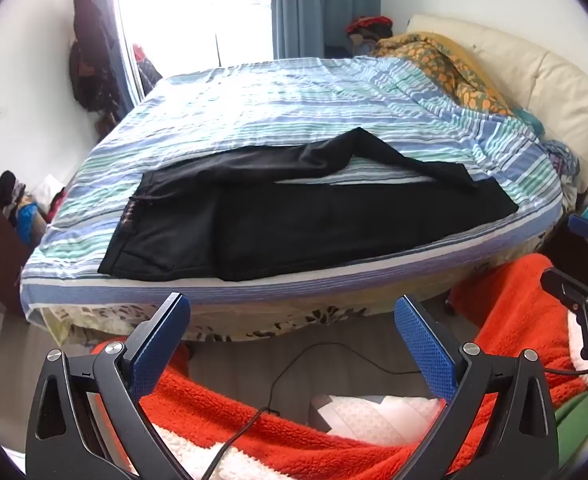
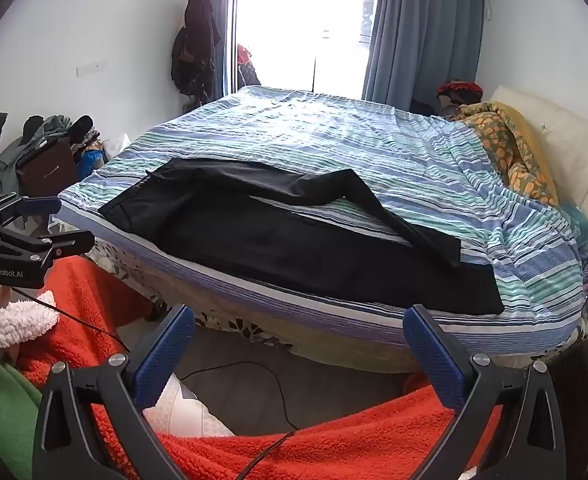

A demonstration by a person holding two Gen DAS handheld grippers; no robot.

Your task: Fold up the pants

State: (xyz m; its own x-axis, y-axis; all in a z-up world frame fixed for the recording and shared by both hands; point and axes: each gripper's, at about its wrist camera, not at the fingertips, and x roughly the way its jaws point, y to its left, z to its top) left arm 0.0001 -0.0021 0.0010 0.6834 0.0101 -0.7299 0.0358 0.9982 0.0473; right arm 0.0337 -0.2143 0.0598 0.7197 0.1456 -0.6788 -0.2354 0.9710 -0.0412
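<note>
**A:** Both grippers wide apart, nothing between the pads. Left gripper (image 1: 292, 312) and right gripper (image 2: 297, 324) hang off the near edge of the bed (image 1: 254, 284), angled down toward it, not touching anything.

**B:** Where are the pants?

**A:** Pants (image 1: 313, 216) are black, lying flat on the striped cover (image 2: 333, 140), along the near edge of the bed. Waistband end points left, cuffs right. Near leg runs straight along the edge. Far leg is bent: it rises to a peak mid-bed, then angles back down so its cuff lies over the near leg's cuff end. A wedge of striped cover shows between the two legs.

**B:** Anything crowding the work area?

**A:** On the bed, no. A yellow patterned quilt (image 2: 509, 148) is bunched at the right against a cream headboard (image 1: 533, 76), well apart from the pants. My own red fleece (image 2: 333, 440) fills the bottom of both views, and a black cable (image 1: 294, 364) trails over the floor below the grippers.

**B:** Do the grippers see each other?

**A:** Yes. Each shows at the edge of the other's view, level with the bed edge.
</note>
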